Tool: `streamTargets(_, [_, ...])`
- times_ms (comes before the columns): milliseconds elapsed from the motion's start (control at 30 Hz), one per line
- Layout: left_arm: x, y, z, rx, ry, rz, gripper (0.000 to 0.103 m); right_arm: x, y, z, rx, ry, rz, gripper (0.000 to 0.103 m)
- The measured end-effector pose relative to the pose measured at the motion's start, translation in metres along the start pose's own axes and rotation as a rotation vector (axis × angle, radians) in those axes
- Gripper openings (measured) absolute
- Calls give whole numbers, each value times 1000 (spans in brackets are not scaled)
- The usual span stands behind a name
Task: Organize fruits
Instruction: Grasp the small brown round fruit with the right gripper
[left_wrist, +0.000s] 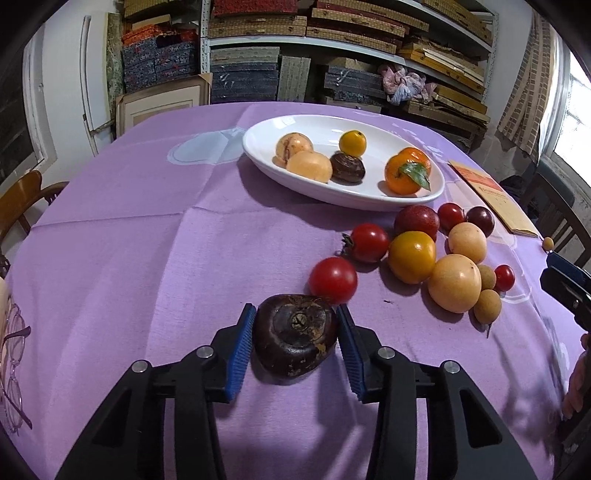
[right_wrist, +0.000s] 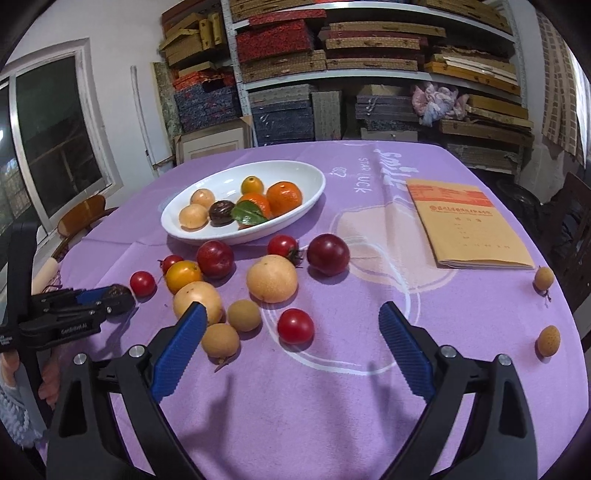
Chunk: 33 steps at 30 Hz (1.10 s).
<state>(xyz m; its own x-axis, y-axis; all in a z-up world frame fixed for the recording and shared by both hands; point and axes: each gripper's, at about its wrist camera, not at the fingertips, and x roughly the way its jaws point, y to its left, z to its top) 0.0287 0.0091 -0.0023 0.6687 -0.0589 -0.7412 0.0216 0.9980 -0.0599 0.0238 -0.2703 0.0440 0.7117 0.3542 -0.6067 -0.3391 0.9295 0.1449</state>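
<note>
Left gripper (left_wrist: 295, 332) brackets a dark fruit (left_wrist: 295, 343); right gripper (right_wrist: 291, 332) hangs wide over the loose pile.

At nine o'clock in the right wrist view the left tool reaches in low and tilted down, a hand (right_wrist: 48, 384) behind it; its blue pads (left_wrist: 242, 347) sit just beside the dark fruit on the purple cloth (left_wrist: 147, 258), whether pressing I cannot tell. Toward twelve o'clock the white dish (left_wrist: 258, 133) holds oranges and pale fruits. At centre the right tool angles down, jaws released, a red tomato (right_wrist: 295, 325) on the cloth between them, untouched. At two o'clock lies a tan booklet (right_wrist: 469, 225).
</note>
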Motion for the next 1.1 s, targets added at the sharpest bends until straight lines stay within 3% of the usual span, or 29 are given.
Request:
streamTargets(200, [-2,19,0,-66,1,0,45,12,32,-9,-128,71,68,55])
streamTargets(367, [-3,19,1,-62,3,-15,45,22,45,-10,-154,124,120,48])
streamTargets(533, [-3,18,1,-58,8,-19,45,36,44,-7,-134,171,110,47])
streamTargets(767, [-1,18,0,-54,18,-18,45,46,53,-6,-165,192,52,39])
streamTargets(900, [1,18,1,-55,27,-19,45,50,53,-6,-161,202,17,29])
streamTargets(1100, [2,17,1,-54,35,-17,45,50,58,-7,-174,198,-16,28])
